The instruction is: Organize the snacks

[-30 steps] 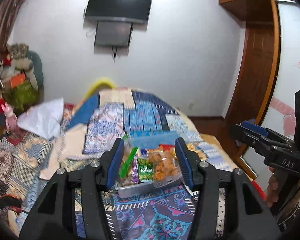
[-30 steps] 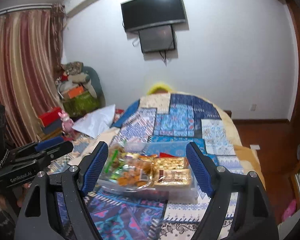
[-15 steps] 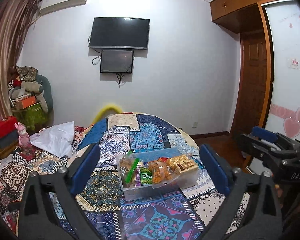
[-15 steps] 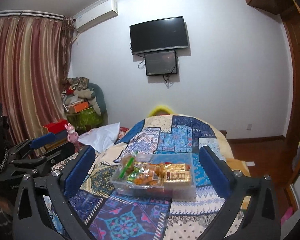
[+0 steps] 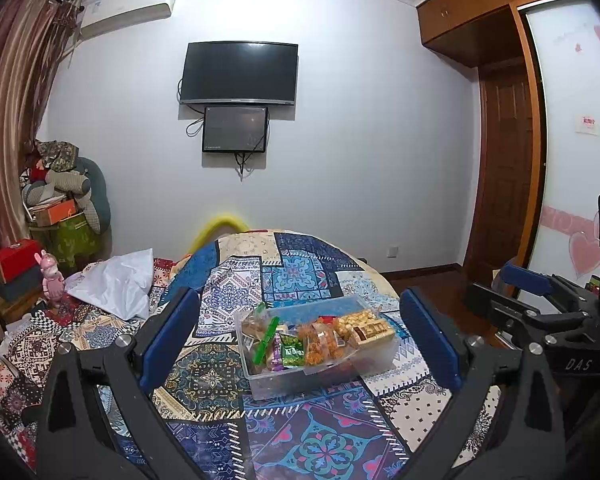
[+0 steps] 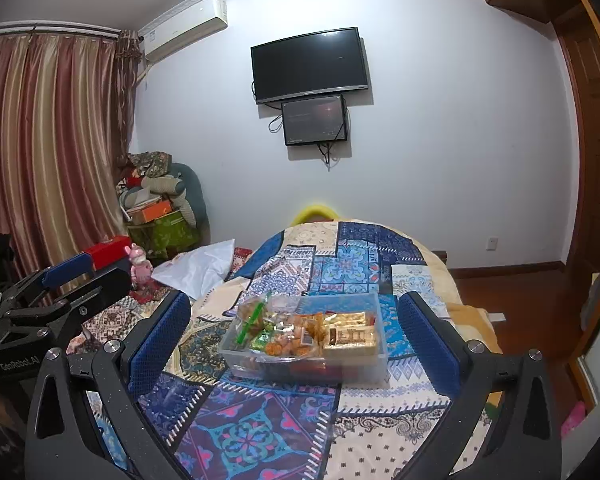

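A clear plastic bin (image 5: 260, 380) full of snack packets (image 5: 316, 340) sits on the patterned bedspread (image 5: 320, 440); it also shows in the right wrist view (image 6: 372, 368). The packets lie in a row: green ones at the left, orange ones in the middle (image 6: 296, 336), a gold-brown box (image 6: 352, 338) at the right. My left gripper (image 5: 298, 340) is open and empty, held back from the bin. My right gripper (image 6: 294, 340) is open and empty, also back from the bin. Each gripper shows at the edge of the other's view.
A white pillow (image 5: 116, 284) and a pink toy figure (image 5: 52, 280) lie to the left on the bed. Piled boxes and cushions (image 5: 60, 208) stand in the left corner. A TV (image 5: 240, 74) hangs on the far wall. A wooden wardrobe (image 5: 504, 160) is at the right.
Both grippers have pulled back and up from the bin and opened wide. The bin looks smaller and farther away now.
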A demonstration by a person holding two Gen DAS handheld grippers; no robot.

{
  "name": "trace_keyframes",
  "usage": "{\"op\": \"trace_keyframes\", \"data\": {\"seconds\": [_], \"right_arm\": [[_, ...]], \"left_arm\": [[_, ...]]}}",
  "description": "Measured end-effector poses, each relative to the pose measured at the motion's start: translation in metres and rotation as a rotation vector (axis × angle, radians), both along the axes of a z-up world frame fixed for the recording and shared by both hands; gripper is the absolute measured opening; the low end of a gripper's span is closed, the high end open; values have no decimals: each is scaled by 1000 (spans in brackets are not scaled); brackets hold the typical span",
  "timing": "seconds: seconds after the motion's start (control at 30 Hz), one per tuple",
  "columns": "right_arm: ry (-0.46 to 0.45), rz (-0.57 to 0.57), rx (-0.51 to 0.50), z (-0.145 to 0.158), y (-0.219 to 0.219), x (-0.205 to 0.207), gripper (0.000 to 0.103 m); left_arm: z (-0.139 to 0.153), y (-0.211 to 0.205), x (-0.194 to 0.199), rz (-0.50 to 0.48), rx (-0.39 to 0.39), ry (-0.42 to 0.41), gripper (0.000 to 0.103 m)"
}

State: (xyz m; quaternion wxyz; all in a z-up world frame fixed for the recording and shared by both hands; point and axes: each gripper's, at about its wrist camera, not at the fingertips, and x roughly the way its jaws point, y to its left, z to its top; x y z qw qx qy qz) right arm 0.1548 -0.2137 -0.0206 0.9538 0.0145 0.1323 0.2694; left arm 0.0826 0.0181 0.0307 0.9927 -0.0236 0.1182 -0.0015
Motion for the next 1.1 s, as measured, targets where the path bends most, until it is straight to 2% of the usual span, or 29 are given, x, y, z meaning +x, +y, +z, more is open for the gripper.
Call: {"op": "trace_keyframes", "data": {"seconds": [1.1], "right_arm": [[16, 5, -4, -3, 3, -4, 103]], "left_arm": [[-1, 5, -1, 9, -33, 14, 102]]}}
